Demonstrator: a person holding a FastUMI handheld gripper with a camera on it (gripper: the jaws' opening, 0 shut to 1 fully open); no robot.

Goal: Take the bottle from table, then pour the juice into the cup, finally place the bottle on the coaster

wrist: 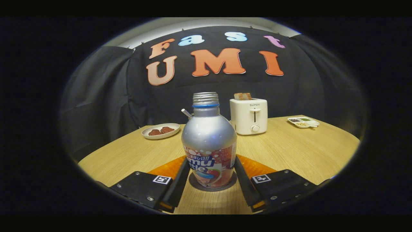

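Observation:
A silver bottle (pixel 209 138) with a red and blue label stands upright on a dark round coaster (pixel 225 187) on the wooden table (pixel 299 151). Its threaded neck has no cap and carries a blue ring. My gripper (pixel 211 162) has one finger on each side of the bottle's lower body, and both fingers (pixel 180 182) press against the label. A thin metallic rod (pixel 186 113) sticks out from behind the bottle's left shoulder. Whatever it belongs to is hidden by the bottle.
Beyond the bottle to the right stands a white toaster (pixel 248 116) with a slice of bread (pixel 242 96) in it. A plate (pixel 160 130) with brown food lies at the back left. A divided white dish (pixel 303 122) sits at the far right.

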